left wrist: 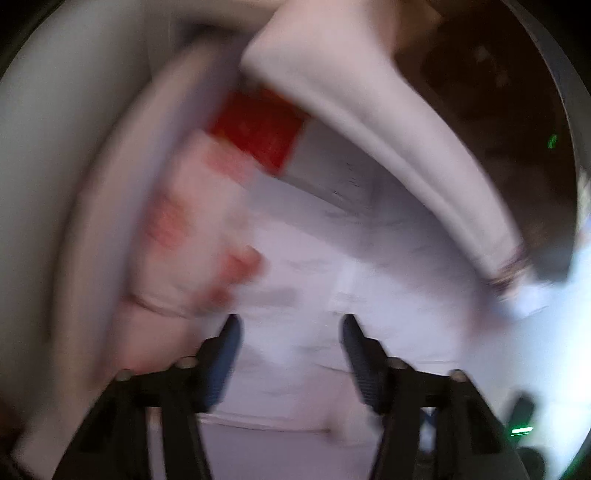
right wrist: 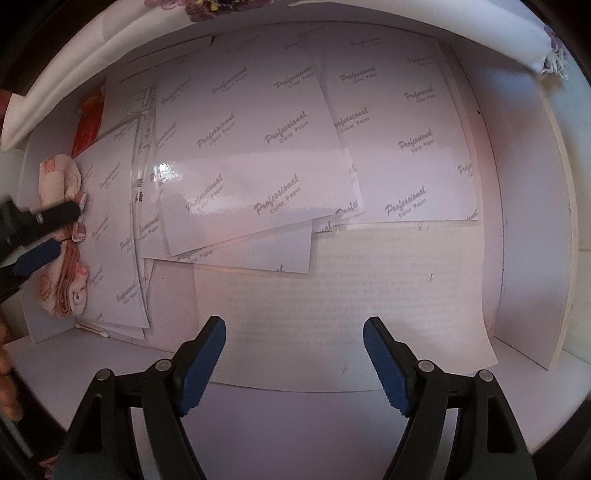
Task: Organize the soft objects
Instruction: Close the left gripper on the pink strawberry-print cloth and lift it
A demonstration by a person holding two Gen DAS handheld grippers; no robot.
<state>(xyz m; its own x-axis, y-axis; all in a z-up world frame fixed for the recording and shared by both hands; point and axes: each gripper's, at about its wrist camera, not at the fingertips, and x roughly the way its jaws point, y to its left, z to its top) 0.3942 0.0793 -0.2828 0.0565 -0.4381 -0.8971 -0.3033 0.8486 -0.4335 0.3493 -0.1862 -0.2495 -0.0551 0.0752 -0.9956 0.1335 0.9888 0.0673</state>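
1. The task looks to be at an early or middle stage. A pink bundle of soft cloth (right wrist: 62, 236) already lies inside the white box (right wrist: 528, 229), against its left wall, and no other soft item lies in the box as far as the right wrist view shows.

2. The left gripper (right wrist: 61, 230) reaches in from the left edge of the right wrist view and sits right at that bundle, its fingers apart with pink fabric between them. Its own view is badly smeared by motion, so whether it is gripping the cloth or letting go is hard to say. In that view the jaws stand open with nothing clearly between them.

3. The right gripper (right wrist: 295, 354) hangs over the near part of the box floor, jaws wide apart and holding nothing.

4. Box contents: the floor is covered with glossy photo paper sheets (right wrist: 258, 162) lying printed-back up and overlapping, plus a plain printed page (right wrist: 351, 295) nearest the right gripper. A red packet (right wrist: 88, 122) stands beyond the pink bundle, in the box's far-left corner. A cotton swab (right wrist: 92, 330) lies just in front of the bundle.

5. A white embroidered cloth (right wrist: 461, 26) drapes over the box's far rim, outside the floor area. By my judgement it is soft goods not yet put away.
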